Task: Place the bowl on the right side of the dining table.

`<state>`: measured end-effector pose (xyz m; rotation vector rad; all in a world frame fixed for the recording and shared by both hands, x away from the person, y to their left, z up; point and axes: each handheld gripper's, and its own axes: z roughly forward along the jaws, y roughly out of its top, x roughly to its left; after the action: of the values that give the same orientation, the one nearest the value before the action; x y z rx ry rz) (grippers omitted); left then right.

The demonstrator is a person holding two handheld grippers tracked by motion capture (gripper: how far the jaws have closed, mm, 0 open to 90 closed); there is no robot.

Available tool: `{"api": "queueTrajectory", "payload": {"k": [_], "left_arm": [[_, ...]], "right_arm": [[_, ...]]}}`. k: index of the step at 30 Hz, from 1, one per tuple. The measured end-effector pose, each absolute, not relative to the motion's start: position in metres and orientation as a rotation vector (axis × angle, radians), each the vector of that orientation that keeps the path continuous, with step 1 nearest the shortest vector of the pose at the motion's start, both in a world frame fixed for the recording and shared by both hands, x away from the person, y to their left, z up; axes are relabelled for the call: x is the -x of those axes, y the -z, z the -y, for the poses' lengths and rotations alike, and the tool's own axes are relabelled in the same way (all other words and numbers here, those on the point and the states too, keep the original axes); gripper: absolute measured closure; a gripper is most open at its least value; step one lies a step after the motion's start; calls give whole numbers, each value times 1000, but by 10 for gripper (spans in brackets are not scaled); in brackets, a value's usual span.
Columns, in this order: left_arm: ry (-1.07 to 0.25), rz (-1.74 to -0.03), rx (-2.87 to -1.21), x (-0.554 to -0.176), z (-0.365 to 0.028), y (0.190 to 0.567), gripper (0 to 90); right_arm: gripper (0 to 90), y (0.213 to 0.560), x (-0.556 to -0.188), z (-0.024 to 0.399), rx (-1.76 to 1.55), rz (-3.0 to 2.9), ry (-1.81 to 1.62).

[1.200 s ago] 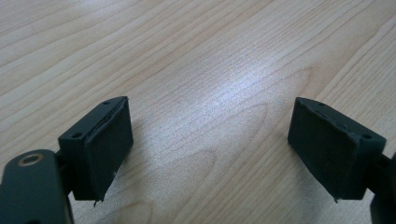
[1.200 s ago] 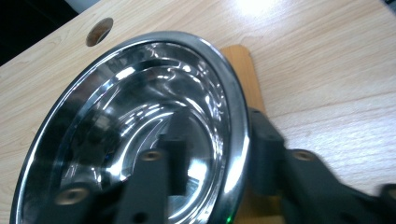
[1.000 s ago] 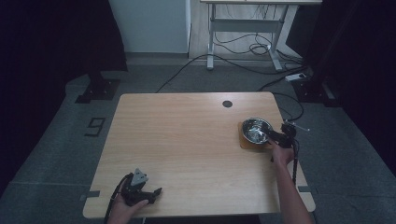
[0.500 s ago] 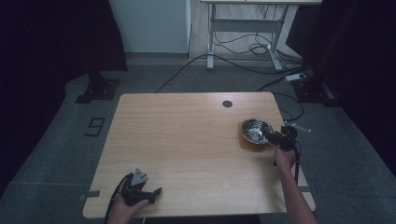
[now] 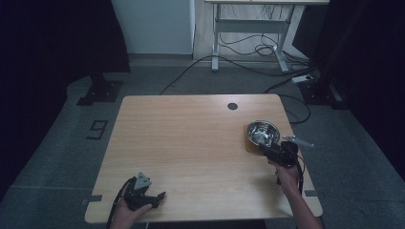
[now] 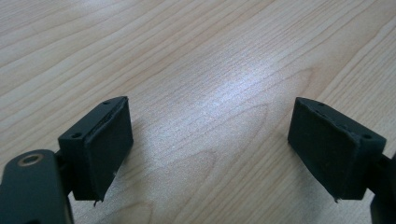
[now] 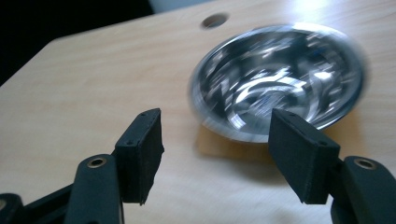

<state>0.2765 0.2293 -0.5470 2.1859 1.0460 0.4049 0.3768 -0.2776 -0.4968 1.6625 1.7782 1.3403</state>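
Note:
A shiny steel bowl (image 5: 263, 133) (image 7: 280, 79) sits on a thin brown mat (image 5: 250, 144) near the right edge of the wooden table (image 5: 191, 143). My right gripper (image 5: 272, 150) (image 7: 219, 154) hovers just on the near side of the bowl. Its jaws have just been opening and stand wide, with nothing between them. The bowl's near rim lies a little beyond the pads (image 7: 142, 149). My left gripper (image 5: 155, 198) (image 6: 210, 149) rests low at the front left of the table, open over bare wood.
A round cable hole (image 5: 232, 106) (image 7: 215, 20) marks the far side of the table. The right table edge runs close beside my right hand. On the floor beyond are a desk frame (image 5: 248, 28), loose cables and a power strip (image 5: 305, 78).
My right gripper has drawn back from the bowl toward the near edge and risen slightly. The bowl stays on its mat. The left gripper has not moved.

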Motion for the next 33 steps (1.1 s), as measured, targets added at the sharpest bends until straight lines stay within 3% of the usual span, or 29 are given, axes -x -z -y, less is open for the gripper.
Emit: {"api": "queueTrajectory", "payload": {"k": [16,33], "left_arm": [[-405,-1046,-2186,-276,-229,547,135],[-406,-1045,-2186,-276,-229,547,136]], "right_arm": [[358,525,-333,221,-1523,-2077,-1371],[372,549,-323,198,-1438,-2213,-1306]]}}
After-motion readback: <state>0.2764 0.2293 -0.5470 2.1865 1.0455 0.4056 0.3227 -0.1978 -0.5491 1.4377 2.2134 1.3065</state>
